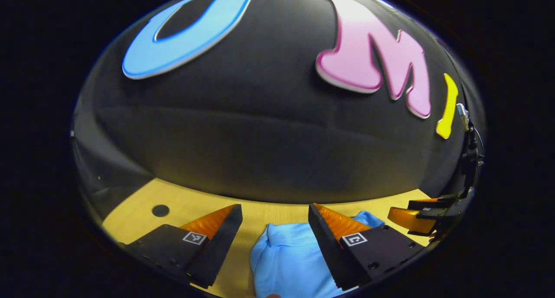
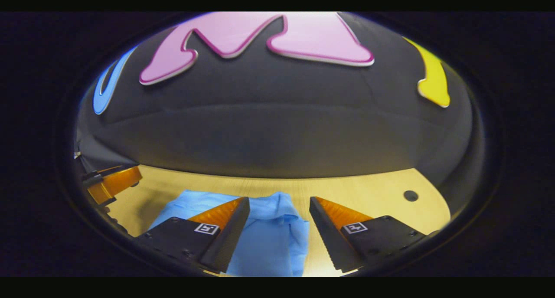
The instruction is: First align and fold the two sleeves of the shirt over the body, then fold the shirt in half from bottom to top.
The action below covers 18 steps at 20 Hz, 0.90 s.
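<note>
Fingers of the left gripper (image 1: 275, 209) stand well apart at the bottom of the left gripper view, clamping nothing, with bare table and cloth showing in the gap between them. Just beyond and under them, from about 5 to 6 o'clock in that view, lies the shirt (image 1: 286, 259), a light blue bundle with soft folds, its upper edge reaching a little past the finger at 5 o'clock. It rests on the table (image 1: 182, 204), a pale wooden top with a small dark round hole (image 1: 160, 210) at about 8 o'clock. At 3 to 4 o'clock in the same view the right gripper (image 1: 412, 213) shows side-on near the table's edge, apart from the shirt.

In the right gripper view the right gripper (image 2: 279, 200) also has its fingers spread wide, nothing held between them. The shirt (image 2: 269, 237) lies below them from about 6 to 7 o'clock, one finger over the cloth; whether it touches I cannot tell. The table (image 2: 368, 189) runs on toward 3 o'clock, where another hole (image 2: 410, 195) sits. At 9 o'clock the left gripper (image 2: 117, 181) appears above the table, beside the shirt's far corner.
</note>
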{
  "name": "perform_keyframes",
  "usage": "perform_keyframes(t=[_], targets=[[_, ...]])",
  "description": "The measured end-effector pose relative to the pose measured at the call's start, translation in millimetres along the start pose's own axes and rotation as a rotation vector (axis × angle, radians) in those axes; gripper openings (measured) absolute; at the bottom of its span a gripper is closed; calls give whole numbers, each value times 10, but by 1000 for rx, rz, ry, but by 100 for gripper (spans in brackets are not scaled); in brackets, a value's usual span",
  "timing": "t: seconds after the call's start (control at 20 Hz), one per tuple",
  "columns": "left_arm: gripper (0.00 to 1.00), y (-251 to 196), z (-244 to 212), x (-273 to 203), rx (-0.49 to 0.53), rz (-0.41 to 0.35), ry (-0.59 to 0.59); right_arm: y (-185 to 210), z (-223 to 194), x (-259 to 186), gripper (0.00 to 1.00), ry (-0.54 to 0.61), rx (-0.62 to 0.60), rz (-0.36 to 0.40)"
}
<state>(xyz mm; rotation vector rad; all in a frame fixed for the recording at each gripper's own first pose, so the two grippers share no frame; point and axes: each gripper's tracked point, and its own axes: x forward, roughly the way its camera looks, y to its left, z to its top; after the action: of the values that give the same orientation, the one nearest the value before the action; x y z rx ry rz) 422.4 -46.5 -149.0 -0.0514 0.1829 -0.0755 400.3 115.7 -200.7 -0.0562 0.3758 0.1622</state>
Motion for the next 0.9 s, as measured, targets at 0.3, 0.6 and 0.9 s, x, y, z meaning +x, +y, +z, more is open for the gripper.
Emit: perform_keyframes(t=[0.3,0.6,0.9], targets=[[97,-78,551,-1727,-43,-61,-113,-55,555,-1548,99,-131,19,-52],[97,10,907,-3124,-76,-89,-142,-40,935,-3175,99,-197,29,-67],[97,81,1103,-4201,-152,-94,-180,113,1250,-4451,99,-290,20,-57]])
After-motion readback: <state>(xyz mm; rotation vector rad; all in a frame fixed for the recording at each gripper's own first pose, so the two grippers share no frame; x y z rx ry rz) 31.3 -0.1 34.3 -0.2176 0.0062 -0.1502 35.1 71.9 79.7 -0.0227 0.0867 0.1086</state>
